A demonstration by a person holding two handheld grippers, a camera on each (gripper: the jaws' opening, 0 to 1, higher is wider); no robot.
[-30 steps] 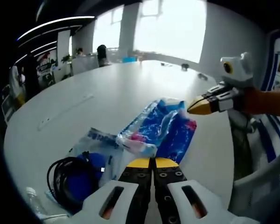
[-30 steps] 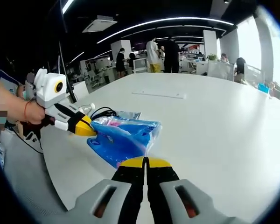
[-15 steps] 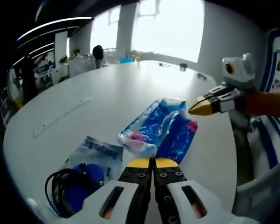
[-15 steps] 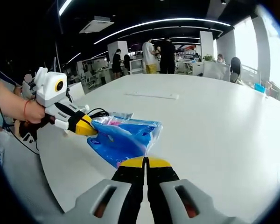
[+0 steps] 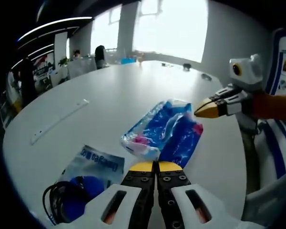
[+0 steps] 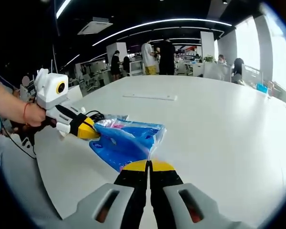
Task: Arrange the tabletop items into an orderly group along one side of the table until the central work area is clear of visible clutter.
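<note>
Both our tools, left (image 5: 156,165) and right (image 6: 150,165), pinch the crinkly blue plastic packet (image 5: 163,130) on the white tabletop (image 5: 100,100) near its edge. Uneven pulls could tear or drop it.

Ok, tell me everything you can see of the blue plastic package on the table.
The blue plastic package is a soft, glossy, crinkled wrapper, blue with white and pink patches, looking partly see-through. It lies flat on the white table, near the edge. The left hand-held gripper has its jaws together at one end of it, and the right hand-held gripper likewise at the opposite end; whether either pinches the wrapper can't be told. A clear bag with a black cable lies beside it.
</note>
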